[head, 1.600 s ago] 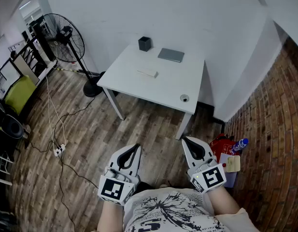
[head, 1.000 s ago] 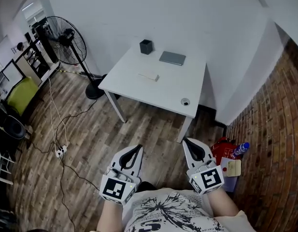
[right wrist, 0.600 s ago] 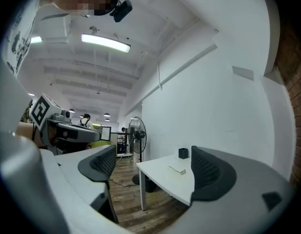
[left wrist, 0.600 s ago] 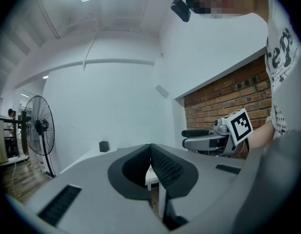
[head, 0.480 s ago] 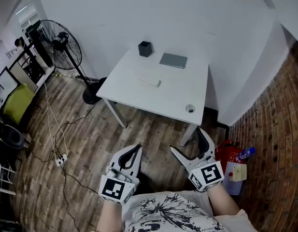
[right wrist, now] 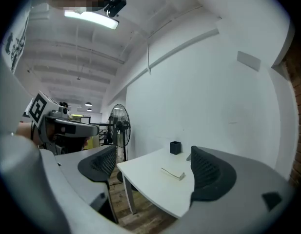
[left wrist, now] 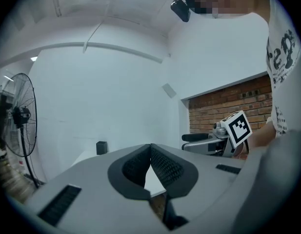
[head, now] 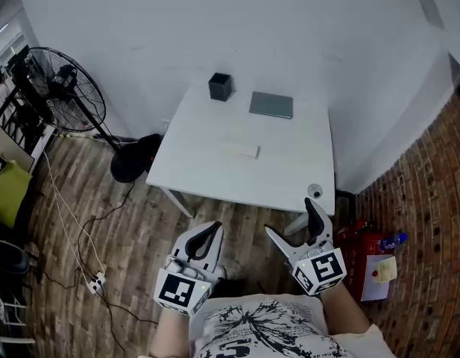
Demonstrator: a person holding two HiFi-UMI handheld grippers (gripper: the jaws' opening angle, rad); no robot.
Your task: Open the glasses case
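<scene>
A white table stands against the wall. On it lie a flat grey case, a small white flat item and a black cup. Both grippers hover over the wooden floor, short of the table's near edge. My left gripper is shut with nothing in it, its pads meeting. My right gripper is open; its jaws have just been opening and nothing is between them. Through them the right gripper view shows the white item and the cup; the right jaw mostly hides the case.
A small round object sits at the table's near right corner. A standing fan is left of the table, with cables on the floor. A red object and papers lie by the brick wall.
The right gripper's jaws have gone from shut to wide open. Both grippers and the head view have moved toward the table, which now looks nearer.
</scene>
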